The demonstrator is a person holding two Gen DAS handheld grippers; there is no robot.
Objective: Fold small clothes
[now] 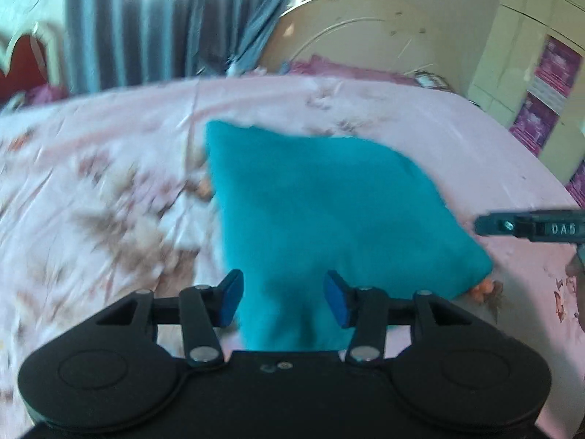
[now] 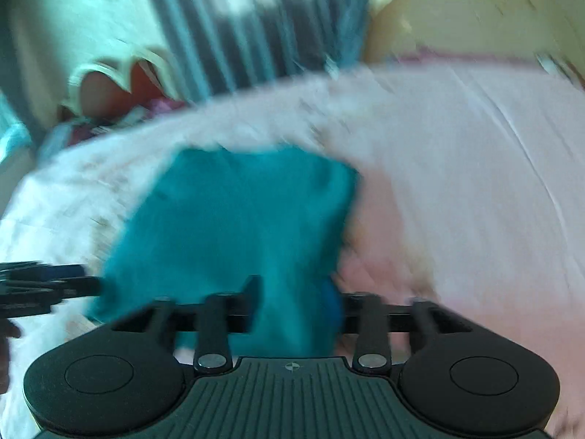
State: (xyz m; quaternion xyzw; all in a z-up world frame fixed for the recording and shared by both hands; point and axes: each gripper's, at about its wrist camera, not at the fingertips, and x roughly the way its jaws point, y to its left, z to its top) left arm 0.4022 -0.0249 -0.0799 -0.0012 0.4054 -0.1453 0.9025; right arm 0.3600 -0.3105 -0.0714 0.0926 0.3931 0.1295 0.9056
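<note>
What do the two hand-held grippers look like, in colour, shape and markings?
The left hand-held gripper has a matte black body with two round bulges, black link arms with silver pivot bolts, and blue pads. The right hand-held gripper is similar in shape, with a ribbed centre panel; seen from the side, it bears pale lettering, too blurred to read surely.

- You have a bed under a pink floral sheet.
- Behind it you see a cream rounded headboard.
- Grey-blue striped curtains hang at the back.
- A cream wardrobe with purple stickers stands to your right.
- A red-cushioned, cream-framed piece sits at the far left.
</note>
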